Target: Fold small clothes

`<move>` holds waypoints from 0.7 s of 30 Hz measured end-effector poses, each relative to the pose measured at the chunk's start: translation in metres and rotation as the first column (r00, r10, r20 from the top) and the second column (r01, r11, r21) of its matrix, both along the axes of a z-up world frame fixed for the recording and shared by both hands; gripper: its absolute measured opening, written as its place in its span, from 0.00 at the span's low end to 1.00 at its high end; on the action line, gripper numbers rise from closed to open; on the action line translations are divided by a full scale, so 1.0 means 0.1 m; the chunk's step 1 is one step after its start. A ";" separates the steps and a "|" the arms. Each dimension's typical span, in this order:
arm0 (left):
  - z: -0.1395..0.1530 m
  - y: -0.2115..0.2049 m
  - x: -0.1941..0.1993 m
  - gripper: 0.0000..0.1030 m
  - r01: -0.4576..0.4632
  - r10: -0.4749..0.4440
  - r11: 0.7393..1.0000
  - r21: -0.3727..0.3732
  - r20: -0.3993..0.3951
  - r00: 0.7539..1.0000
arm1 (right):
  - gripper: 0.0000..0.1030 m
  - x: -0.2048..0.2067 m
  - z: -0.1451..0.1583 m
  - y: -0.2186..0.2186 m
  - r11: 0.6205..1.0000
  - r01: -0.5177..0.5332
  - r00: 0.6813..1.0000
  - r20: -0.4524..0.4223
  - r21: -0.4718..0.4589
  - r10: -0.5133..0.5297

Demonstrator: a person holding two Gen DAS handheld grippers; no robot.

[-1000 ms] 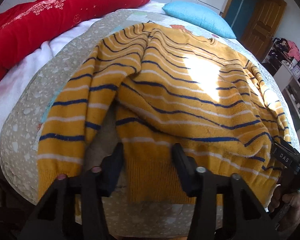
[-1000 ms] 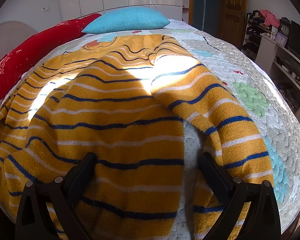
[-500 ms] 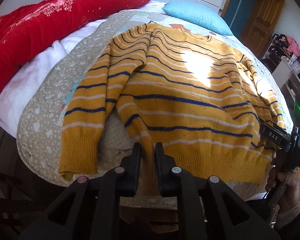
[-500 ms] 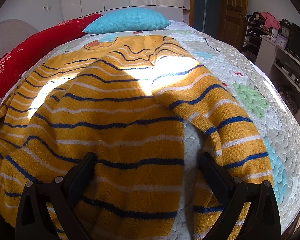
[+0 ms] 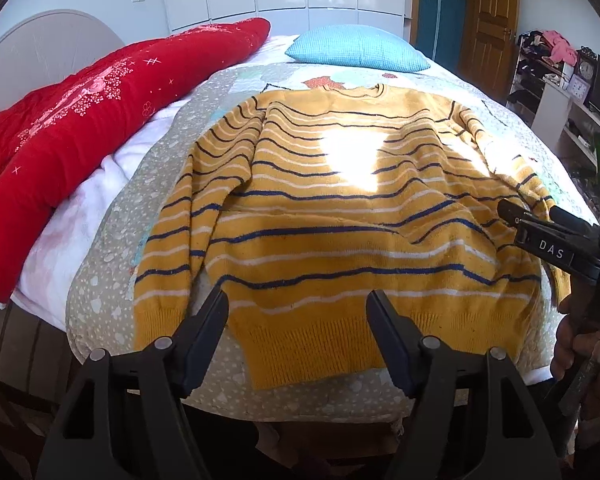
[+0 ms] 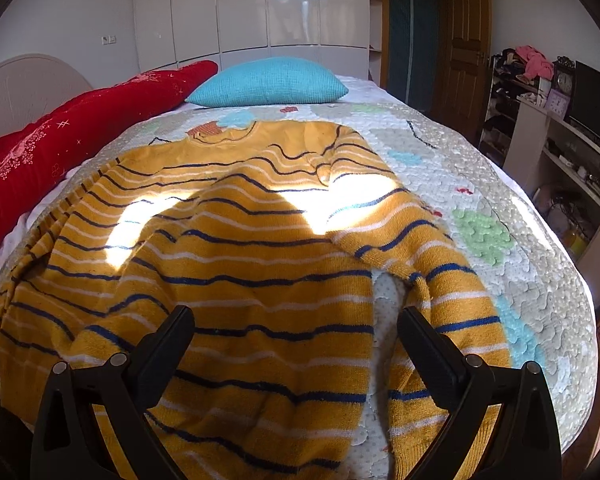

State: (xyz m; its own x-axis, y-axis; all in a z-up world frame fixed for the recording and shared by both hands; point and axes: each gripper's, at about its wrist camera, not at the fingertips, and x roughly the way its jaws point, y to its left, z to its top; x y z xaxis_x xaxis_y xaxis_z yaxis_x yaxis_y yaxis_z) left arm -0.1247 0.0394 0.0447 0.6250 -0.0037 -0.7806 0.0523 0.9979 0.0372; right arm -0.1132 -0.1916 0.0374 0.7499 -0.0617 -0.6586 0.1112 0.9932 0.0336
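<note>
One red quilt (image 5: 80, 120) is being seen bunched along the left side of the bed, with a white blanket (image 5: 72, 224) lying just beside it and one blue pillow (image 5: 356, 50) resting at the far end. One patterned bedspread (image 5: 108, 280) is being covered through its middle by a single yellow sweater (image 5: 332, 216), striped in navy and white, which is lying flat with its neckline towards the pillow and its ribbed hem towards the near edge. Two sleeves are being counted: the left sleeve (image 5: 168, 248) is lying straight down beside the body of the garment, and the right sleeve (image 6: 440, 280) is being shown bent outward, with a strip of bedspread left bare between it and the body. A patch of sunlight is being cast across the chest. The left gripper (image 5: 296, 312) is being held above the hem, its two jaws being spread further apart, with nothing pinched between them; the knit is only being seen behind the gap. The right gripper (image 6: 296, 336) is being held over the lower right part of the sweater, its two jaws standing wide apart and pressing on nothing, with the fabric lying below them. In the left wrist view that right gripper (image 5: 540, 224) is being seen from the side, above the right sleeve, carried by a hand (image 5: 588, 356). At the far right one shelving unit (image 6: 560, 152) is being seen, with one clock (image 6: 565, 80) standing on top.
</note>
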 end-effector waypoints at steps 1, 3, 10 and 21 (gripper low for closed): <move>-0.01 0.00 0.01 0.68 -0.001 0.001 1.000 -0.001 -0.007 1.000 | 1.00 -0.01 0.01 0.01 1.000 -0.004 1.000 0.009 0.007 0.004; -0.05 -0.01 0.00 0.68 -0.001 0.001 1.000 0.000 -0.015 1.000 | 1.00 -0.01 -0.01 0.02 1.000 -0.008 1.000 -0.007 0.008 0.008; -0.12 0.00 0.02 0.72 -0.009 0.009 1.000 0.004 -0.035 0.999 | 1.00 -0.02 -0.12 0.01 0.999 -0.004 0.998 -0.068 0.035 0.007; -0.20 0.03 0.04 0.73 -0.014 0.015 1.000 0.015 -0.066 0.998 | 1.00 -0.02 -0.18 0.06 0.999 -0.013 0.996 -0.090 0.041 0.017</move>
